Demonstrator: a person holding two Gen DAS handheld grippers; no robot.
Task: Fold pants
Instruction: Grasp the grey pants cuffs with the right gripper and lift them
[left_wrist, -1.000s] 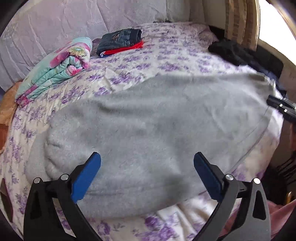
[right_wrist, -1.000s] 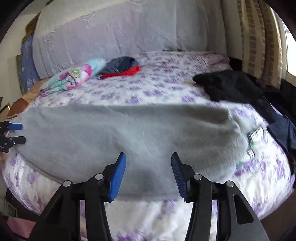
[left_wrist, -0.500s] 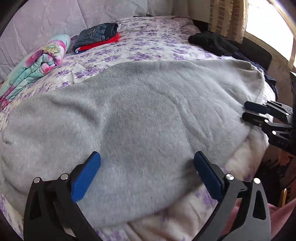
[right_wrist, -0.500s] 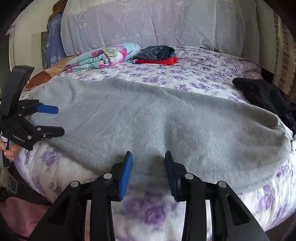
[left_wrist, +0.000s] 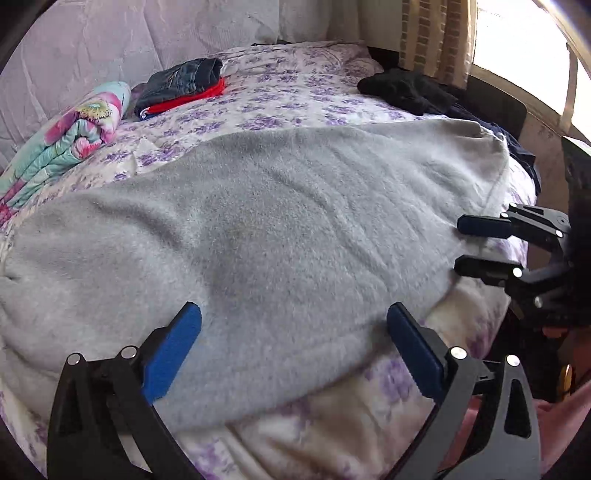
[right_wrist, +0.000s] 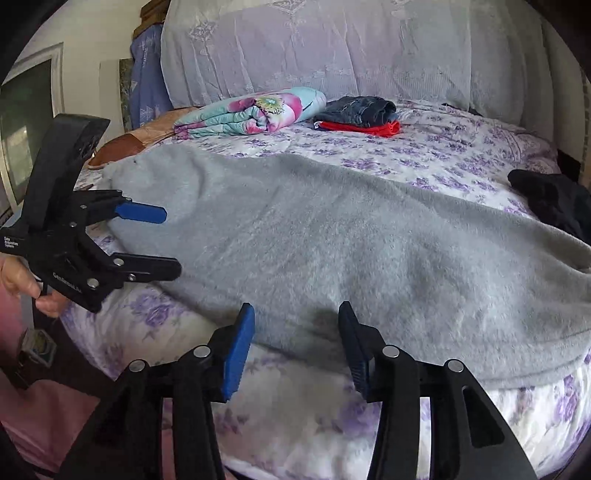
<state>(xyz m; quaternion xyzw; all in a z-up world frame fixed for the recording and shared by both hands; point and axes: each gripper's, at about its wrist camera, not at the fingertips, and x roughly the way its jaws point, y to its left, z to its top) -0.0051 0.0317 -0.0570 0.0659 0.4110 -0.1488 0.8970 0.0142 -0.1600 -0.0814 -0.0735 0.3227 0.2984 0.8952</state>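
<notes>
Both claws gape, right opening, at grey pants (left_wrist: 277, 240) near edge.

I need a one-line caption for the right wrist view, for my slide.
Right claw, opening and empty, at the near edge of grey pants spread on the floral bed; left claw open alongside.

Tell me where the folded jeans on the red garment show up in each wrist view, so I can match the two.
Left wrist view: the folded jeans lie upper left of centre, far across the bed, right of the floral blanket roll.
Right wrist view: the folded jeans lie upper centre, again just right of the floral blanket roll.
Shared landmark: the grey pants spread in front.
</notes>
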